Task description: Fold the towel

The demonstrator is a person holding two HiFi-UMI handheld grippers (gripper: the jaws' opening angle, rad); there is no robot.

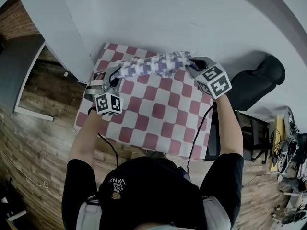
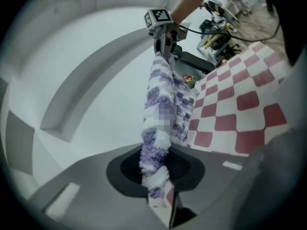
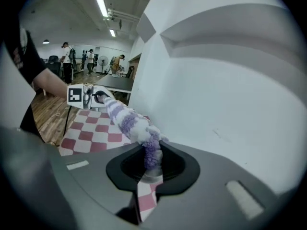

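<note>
A fuzzy purple-and-white towel (image 1: 154, 63) hangs bunched and stretched between my two grippers, lifted above the red-and-white checked tablecloth (image 1: 158, 114). My left gripper (image 1: 115, 76) is shut on the towel's left end; in the left gripper view the towel (image 2: 160, 114) runs from its jaws up to the right gripper (image 2: 163, 35). My right gripper (image 1: 193, 66) is shut on the other end. The right gripper view shows the towel (image 3: 132, 123) leading from its jaws across to the left gripper (image 3: 96, 97).
The table stands against a white wall (image 1: 158, 13). A black chair (image 1: 259, 83) is to the right of the table and wooden floor (image 1: 38, 128) to the left. Cluttered gear (image 1: 290, 143) lies at the far right. People stand far off in the room (image 3: 67, 56).
</note>
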